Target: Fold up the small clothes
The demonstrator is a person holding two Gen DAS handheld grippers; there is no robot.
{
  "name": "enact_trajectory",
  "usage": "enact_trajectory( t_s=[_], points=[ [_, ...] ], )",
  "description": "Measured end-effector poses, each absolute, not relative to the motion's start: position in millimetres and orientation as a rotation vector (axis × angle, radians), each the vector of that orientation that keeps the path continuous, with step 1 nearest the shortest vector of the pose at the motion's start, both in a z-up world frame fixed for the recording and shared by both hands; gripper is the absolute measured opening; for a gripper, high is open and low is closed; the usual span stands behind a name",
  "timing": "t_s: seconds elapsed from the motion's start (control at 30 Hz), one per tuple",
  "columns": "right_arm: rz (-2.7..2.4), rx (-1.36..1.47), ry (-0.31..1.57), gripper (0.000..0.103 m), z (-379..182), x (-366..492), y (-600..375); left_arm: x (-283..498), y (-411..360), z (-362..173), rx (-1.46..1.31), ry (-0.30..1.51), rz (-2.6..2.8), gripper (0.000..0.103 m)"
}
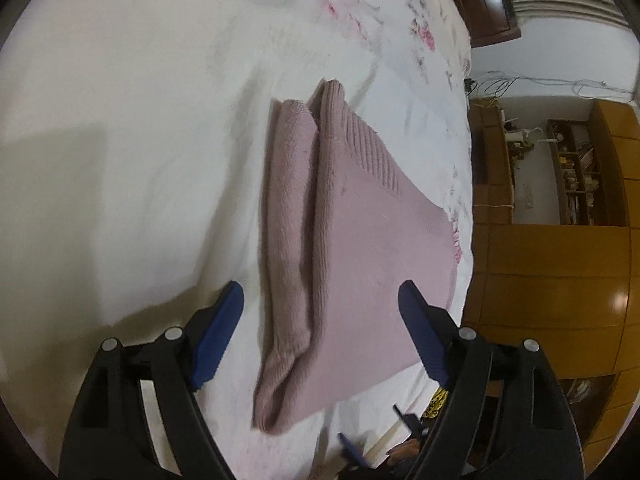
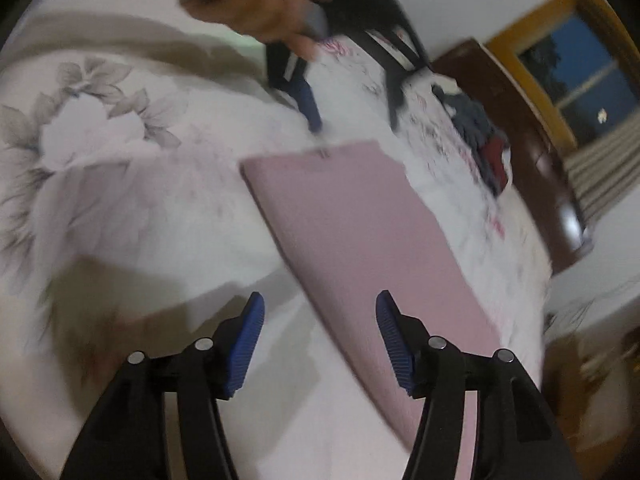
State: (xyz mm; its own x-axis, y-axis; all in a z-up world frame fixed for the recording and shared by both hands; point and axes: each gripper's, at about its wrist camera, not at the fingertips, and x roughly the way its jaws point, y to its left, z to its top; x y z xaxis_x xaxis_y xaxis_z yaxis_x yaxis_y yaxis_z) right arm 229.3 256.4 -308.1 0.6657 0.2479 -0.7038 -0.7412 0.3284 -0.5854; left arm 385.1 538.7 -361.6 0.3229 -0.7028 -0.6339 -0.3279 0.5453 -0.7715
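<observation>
A pink knit sweater lies folded on the white floral bedsheet, its sleeves doubled along the left side. My left gripper hovers open over the sweater's near end, nothing between its blue pads. In the right wrist view the same sweater shows as a flat pink rectangle. My right gripper hangs open just above its near edge. Across the sweater, the left gripper and the hand holding it appear blurred. The right gripper's tip peeks in at the bottom of the left wrist view.
A pile of dark blue and red clothes lies further back on the bed. A dark wooden headboard and a window stand behind it. The bed edge drops to wooden cabinets and shelves on the right.
</observation>
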Motion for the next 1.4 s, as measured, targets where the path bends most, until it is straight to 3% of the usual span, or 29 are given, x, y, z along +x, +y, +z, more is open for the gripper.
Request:
enact_trajectory(
  t_s=[0.37,0.43,0.5,0.93,1.0,1.03,1.07,1.17,1.4],
  points=[
    [0.578,-1.216,0.435,0.057,-347.3,248.8,337.1,401.1,553.2,-376.3,-1.07,1.253,-0.37,0.079],
    [0.57,-1.188,0.453,0.048,-345.7,256.6,347.0,400.7,557.8,-378.1,-1.097,1.241,-0.372,0.08],
    [0.57,-1.154,0.502,0.012,-344.1,267.8,353.8,400.2,561.4,-378.9,-1.121,1.238,-0.374,0.08],
    [0.56,-0.896,0.525,0.011,-281.7,283.4,329.5,433.0,538.5,-379.3,-1.136,1.284,-0.394,0.082],
    [0.562,-0.881,0.529,0.011,-278.8,284.9,327.7,447.6,530.9,-381.4,-1.101,1.309,-0.375,0.079],
    [0.563,-0.875,0.531,0.011,-277.9,285.6,327.4,454.1,527.3,-382.4,-1.089,1.324,-0.371,0.071],
    [0.565,-0.864,0.533,0.011,-277.7,285.8,326.4,460.2,523.5,-383.2,-1.076,1.341,-0.369,0.056],
    [0.567,-0.835,0.535,0.011,-275.3,277.5,322.2,476.6,514.2,-378.7,-0.998,1.391,-0.336,0.025],
    [0.558,-0.703,0.538,0.01,-250.4,277.7,305.5,493.1,494.2,-328.9,-0.873,1.371,-0.333,0.022]
  ],
)
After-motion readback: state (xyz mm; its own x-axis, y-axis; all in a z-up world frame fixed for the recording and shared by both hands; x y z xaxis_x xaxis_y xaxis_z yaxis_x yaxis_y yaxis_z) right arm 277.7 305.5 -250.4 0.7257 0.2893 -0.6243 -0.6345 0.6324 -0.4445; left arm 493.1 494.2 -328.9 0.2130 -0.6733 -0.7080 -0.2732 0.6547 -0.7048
